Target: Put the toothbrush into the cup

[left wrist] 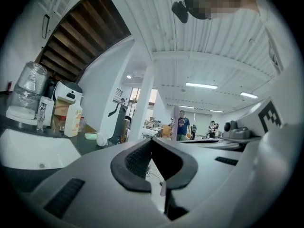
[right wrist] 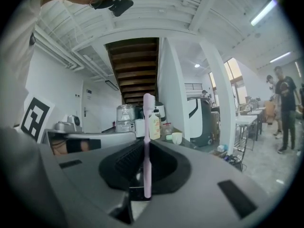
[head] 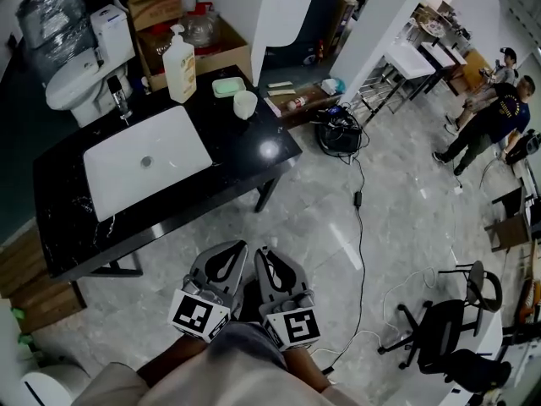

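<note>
The right tongs [right wrist: 144, 145] are clenched on a pink toothbrush [right wrist: 147, 127], which stands upright between the jaws, head up. The left tongs [left wrist: 152, 140] are closed on nothing. The cup [head: 245, 104] stands on the black tabletop [head: 237, 155], near the soap bottle [head: 179, 64], well apart from both tongs.

left gripper [head: 225, 263]: smooth grey shell, black textured pads round a teardrop gap
right gripper [head: 275, 266]: same grey shell, same black pads
marker cubes [head: 199, 315]: white, black square patterns, one on each gripper
slots [left wrist: 66, 197]: dark oblong recesses in the shell
top [head: 221, 370]: light grey-beige cloth
head camera [right wrist: 114, 3]: small, black
</note>
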